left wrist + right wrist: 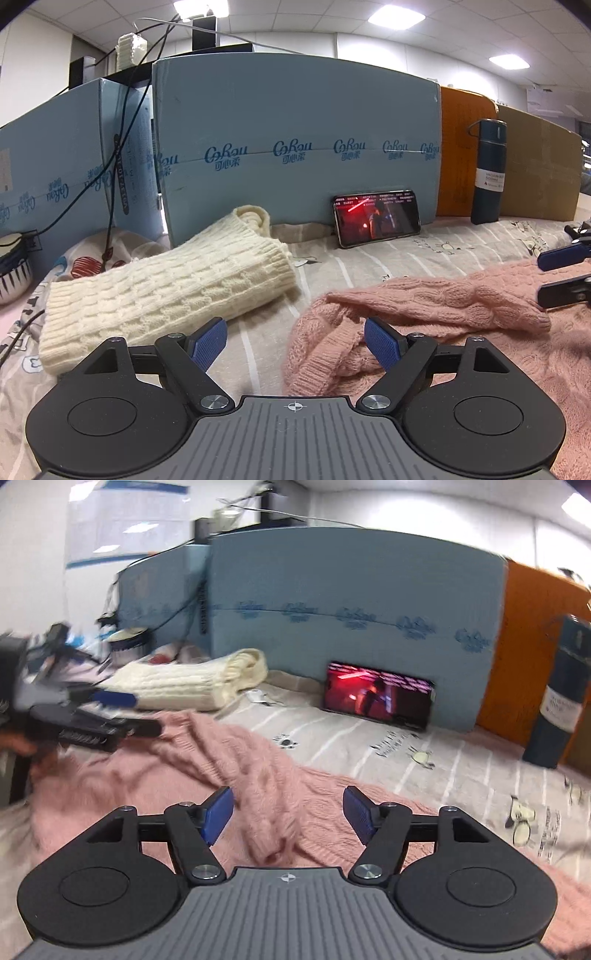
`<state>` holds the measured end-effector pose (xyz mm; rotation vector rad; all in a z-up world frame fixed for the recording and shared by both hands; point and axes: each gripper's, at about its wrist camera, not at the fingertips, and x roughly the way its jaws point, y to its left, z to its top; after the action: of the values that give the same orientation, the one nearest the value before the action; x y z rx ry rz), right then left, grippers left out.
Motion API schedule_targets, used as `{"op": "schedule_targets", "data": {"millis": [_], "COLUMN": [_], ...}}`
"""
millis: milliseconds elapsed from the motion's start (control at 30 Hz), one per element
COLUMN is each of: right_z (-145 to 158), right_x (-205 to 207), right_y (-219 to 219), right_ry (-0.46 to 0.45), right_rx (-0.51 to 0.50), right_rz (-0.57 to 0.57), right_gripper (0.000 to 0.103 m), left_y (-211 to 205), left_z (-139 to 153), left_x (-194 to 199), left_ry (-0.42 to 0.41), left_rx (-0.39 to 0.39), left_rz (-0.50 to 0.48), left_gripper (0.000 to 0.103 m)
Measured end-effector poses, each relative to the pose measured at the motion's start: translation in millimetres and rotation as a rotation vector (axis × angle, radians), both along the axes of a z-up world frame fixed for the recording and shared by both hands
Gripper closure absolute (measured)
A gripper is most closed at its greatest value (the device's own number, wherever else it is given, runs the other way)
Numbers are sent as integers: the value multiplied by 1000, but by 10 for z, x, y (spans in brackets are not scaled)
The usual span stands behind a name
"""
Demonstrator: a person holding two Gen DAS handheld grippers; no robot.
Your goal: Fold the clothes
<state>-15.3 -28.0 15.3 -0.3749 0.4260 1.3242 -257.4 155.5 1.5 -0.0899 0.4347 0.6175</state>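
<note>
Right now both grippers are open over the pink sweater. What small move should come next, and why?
Probably lower the left gripper and close on the bunched edge of the pink sweater. Its jaws stand open, holding nothing, and the sweater lies crumpled, unfolded, while the cream sweater is already folded. The right gripper is open too, over the same sweater.

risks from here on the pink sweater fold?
1. Both tools, left tool and right tool, are open over a crumpled pink sweater; a pinch may catch several layers.
2. A wide sweep could topple the propped phone or the flask.
3. Dragging it could disturb the cream sweater.
</note>
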Motion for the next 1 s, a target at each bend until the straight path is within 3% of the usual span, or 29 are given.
{"op": "schedule_targets", "data": {"millis": [133,367,467,533,600,667,733,833,1000], "right_z": [-231,15,24,-23,-92,-155,-170,-159,-155], "right_x": [68,154,154,111,25,-73,-173,-257,-338], "right_y": [180,-246,-571,-746,-839,-884,-971,-1199,-1687], "right_ry": [-5,109,218,281,307,300,270,203,48], "right_rx": [-120,21,41,38,30,16,33,69,19], "right_rz": [-64,-166,-214,-229,-226,-234,-218,-163,-150], "right_gripper": [39,38,37,37,38,39,39,27,18], "left_y": [-4,-55,-189,-325,-481,-684,-862,-1100,-1497], "left_z": [5,41,87,128,173,206,186,97,-52], "left_x": [-2,-64,-138,-197,-251,-297,-352,-445,-600], "left_ry": [-1,-55,-136,-194,-240,-228,-166,-15,241], "left_rx": [5,26,70,109,152,193,247,341,496], "left_rz": [-1,-29,-134,-230,-326,-425,-498,-573,-693], "left_gripper": [19,19,19,9,8,7,7,7,8]}}
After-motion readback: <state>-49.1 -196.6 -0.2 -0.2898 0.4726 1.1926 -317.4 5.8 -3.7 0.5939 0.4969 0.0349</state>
